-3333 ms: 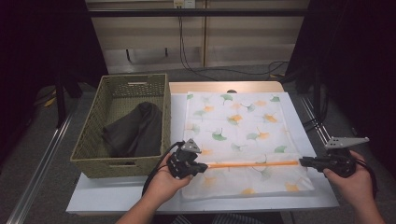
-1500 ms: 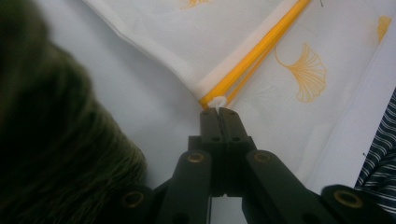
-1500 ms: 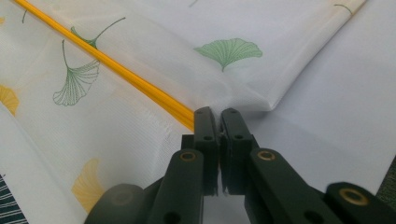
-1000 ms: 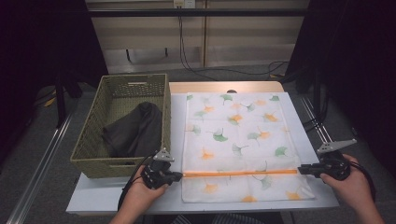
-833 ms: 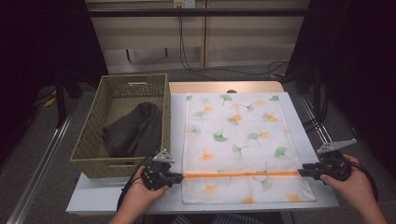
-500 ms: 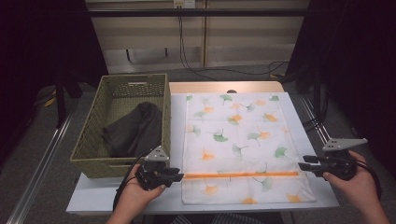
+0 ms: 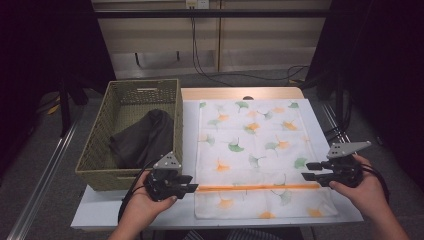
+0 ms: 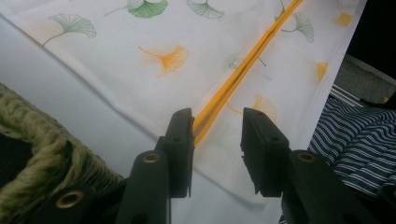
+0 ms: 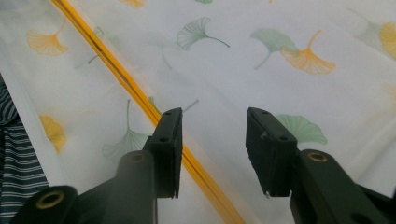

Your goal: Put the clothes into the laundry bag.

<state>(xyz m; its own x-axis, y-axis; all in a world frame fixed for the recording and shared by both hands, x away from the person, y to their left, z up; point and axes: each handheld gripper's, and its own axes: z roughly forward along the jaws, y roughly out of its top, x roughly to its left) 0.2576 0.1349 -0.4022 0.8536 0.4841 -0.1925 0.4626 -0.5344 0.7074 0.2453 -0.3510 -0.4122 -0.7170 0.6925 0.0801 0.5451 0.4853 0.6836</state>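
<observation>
White cloth (image 7: 255, 150) with green and orange leaf print lies flat on the table (image 7: 100, 212), covering its center and 3 o'clock part. Orange strip (image 7: 257, 187) runs across the cloth near its 6 o'clock edge. Left hand-held gripper (image 7: 190, 189) at the strip's 9 o'clock end, jaws apart, gripping nothing. Right hand-held gripper (image 7: 309, 171) at its 3 o'clock end, jaws likewise apart over the cloth. Woven basket (image 7: 100, 145) at 9 o'clock holds dark fabric (image 7: 142, 137).
</observation>
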